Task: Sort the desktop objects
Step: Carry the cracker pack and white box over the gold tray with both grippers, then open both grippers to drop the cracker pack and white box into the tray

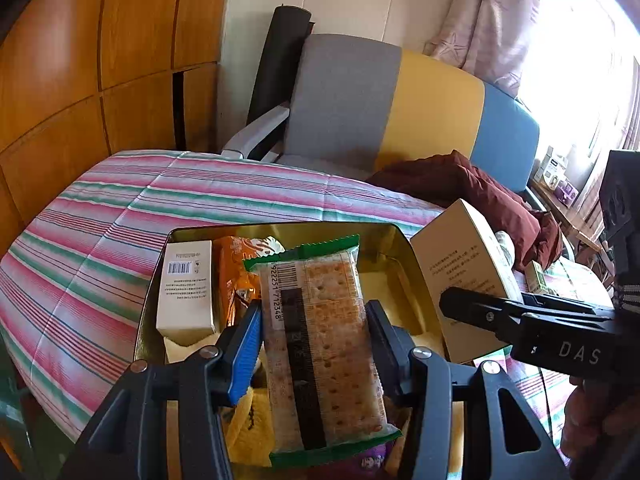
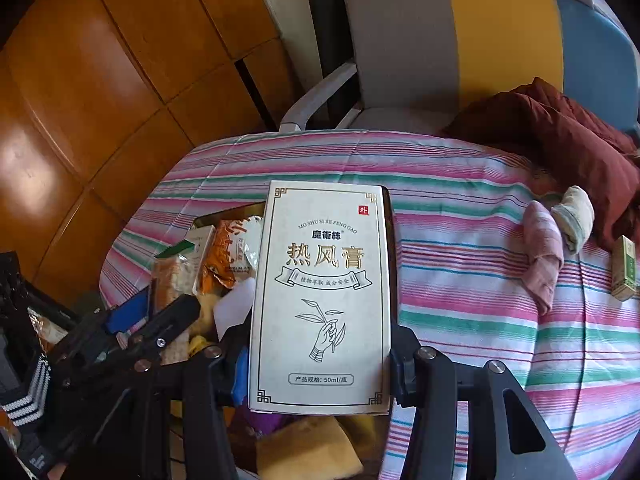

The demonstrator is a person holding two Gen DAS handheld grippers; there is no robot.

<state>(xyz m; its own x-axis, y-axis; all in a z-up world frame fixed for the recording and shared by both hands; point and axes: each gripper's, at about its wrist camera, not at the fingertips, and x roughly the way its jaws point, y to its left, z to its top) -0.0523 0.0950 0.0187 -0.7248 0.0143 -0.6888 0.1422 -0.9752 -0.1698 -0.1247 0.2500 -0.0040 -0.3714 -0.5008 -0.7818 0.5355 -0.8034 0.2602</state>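
Over the gold tin [image 1: 400,252] that sits on the striped tablecloth [image 1: 100,240], the left wrist view shows the left gripper [image 1: 314,320] closed on a cracker packet [image 1: 320,344], the blue pad pressing one long edge and the black finger the other, with the packet running lengthwise out between them above the tin's open top. The packet looks light and crinkly, and its crackers would likely snap under a hard squeeze, so a hold across the flat middle, as here, seems safest. Inside the tin a small white box [image 1: 186,288] stands against the left wall beside an orange snack bag [image 1: 232,276]. At the right edge of this view the right gripper [image 1: 520,316] reaches in holding the cream carton [image 1: 460,272] just beside the tin's right wall. In the right wrist view that cream carton [image 2: 320,300] fills the centre, upright along the fingers, which are shut against its two long sides near the lower end; it appears stiff and light, though its smooth card could slip, so gripping the narrow sides suits it. The carton hangs over the tin's near corner, while rolled cloths [image 2: 556,240] and a small green box [image 2: 624,268] lie well apart on the cloth to the right.
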